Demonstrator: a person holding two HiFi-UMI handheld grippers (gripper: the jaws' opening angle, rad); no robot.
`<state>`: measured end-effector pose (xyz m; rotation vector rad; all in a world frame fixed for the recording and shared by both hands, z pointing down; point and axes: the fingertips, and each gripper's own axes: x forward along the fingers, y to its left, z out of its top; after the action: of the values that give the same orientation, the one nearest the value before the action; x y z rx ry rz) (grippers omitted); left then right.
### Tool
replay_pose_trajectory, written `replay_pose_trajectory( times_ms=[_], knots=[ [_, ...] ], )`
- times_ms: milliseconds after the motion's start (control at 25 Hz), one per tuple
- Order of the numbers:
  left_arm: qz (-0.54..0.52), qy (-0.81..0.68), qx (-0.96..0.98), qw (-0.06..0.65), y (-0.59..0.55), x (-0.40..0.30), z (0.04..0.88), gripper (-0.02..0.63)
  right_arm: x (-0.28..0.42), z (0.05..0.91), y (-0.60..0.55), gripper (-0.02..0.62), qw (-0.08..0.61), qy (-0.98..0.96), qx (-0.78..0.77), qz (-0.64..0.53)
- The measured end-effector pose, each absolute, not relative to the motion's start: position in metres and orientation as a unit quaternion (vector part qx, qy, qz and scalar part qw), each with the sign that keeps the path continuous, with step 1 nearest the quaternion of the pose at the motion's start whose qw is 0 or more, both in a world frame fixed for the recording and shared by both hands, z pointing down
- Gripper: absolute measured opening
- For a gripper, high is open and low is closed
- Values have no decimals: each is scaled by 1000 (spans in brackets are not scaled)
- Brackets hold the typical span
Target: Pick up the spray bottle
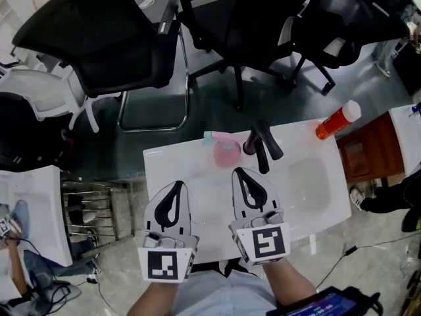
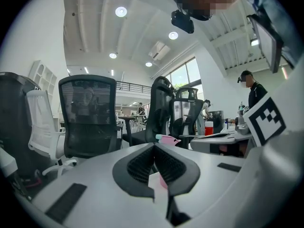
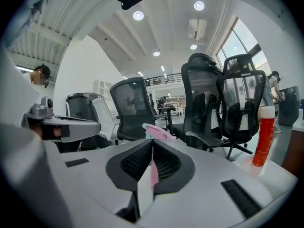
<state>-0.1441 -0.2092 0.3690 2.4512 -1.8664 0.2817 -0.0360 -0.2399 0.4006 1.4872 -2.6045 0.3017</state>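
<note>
**Mia:** Where is the spray bottle [image 1: 227, 153] standing?

**Sam:** The pink bottle is standing upright on the white table [image 1: 177, 166], near the far edge. It is sitting just in front of both grippers. It is a bit nearer the right gripper [image 1: 239, 171] than the left gripper [image 1: 177, 185].

**Mia:** Are the grippers holding anything?

**Sam:** No. Both are pointing toward the bottle, but each one's jaws are pressing together with nothing between them.

**Mia:** So what is happening, do you think?

**Sam:** I am guessing one of them is getting ready to grab. The right one is looking like it has the shorter way to go. Its jaws are needing to open wide first. Closed jaws would only be pushing the bottle over, or off the far edge.

**Mia:** Where should it be squeezing?

**Sam:** Around the fat round part, not the thin top with the blue-green tip. Going in level and slow is the safe way, with one jaw on each side.

**Mia:** Is anything getting in the way?

**Sam:** Yes. A black thing [image 1: 262, 147] is sitting just beside the bottle on the right. One jaw is needing to slip between them without bumping.
</note>
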Motion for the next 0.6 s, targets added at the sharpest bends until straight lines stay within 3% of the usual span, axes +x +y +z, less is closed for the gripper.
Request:
replay_pose_trajectory(
  times_ms=[200, 480, 600],
  knots=[
    [83, -605, 790, 49, -220, -149, 376, 15, -43, 408, -250, 46, 66, -857, 500, 107],
    [103, -597, 795, 39, -235, -154, 387, 15, -48, 421, -267, 255, 80, -853, 502, 118],
    [103, -596, 795, 43, -238, -155, 390, 15, -51, 425, -270, 290, 82, -853, 501, 124]
  ],
)
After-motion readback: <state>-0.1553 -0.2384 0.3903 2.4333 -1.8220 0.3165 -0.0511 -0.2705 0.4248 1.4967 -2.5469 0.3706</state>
